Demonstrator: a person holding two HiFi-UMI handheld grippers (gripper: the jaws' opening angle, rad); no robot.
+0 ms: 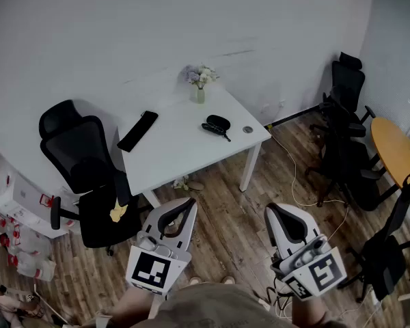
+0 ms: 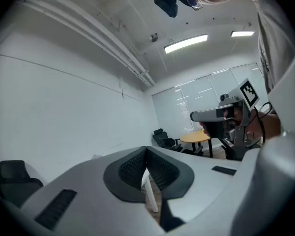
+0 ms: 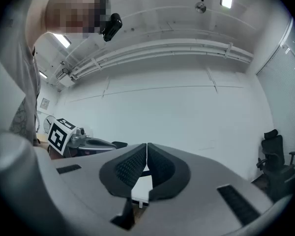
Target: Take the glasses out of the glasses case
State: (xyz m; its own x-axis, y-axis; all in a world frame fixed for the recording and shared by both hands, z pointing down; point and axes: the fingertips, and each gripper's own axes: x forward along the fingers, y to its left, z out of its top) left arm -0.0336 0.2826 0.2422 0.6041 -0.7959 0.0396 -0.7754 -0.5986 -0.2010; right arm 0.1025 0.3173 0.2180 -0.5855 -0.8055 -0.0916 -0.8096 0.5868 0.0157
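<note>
- Left gripper (image 1: 188, 208) and right gripper (image 1: 272, 212) sit low and closest to the camera. Both have their fingers together with nothing between them, and both are well apart from the surface (image 1: 165, 157).
- Glasses case (image 1: 217, 122) lies on the right part of the surface, looks dark and rounded. A thin dark piece sticks out beside it. Can't tell whether the case is open or whether that piece is the glasses.
- Task looks not started. Reach and opening are both yet to do.
- Risk: arriving with fingers together would shove the case rather than grip it. It could skid toward the near right edge, or into the small round item (image 1: 247, 130).
- Risk: lifting the lid with one gripper and the case unbraced would probably drag or flip the whole case.
- Risk: glasses arms are thin, so a pinch could slip or bend them.
- Risk: the flower vase (image 1: 201, 87) stands behind the case, and an overreach could tip it.
- Risk: the floor cable (image 1: 295, 183) and the office chair (image 1: 89, 176) flank the walk-up and could snag a foot.
</note>
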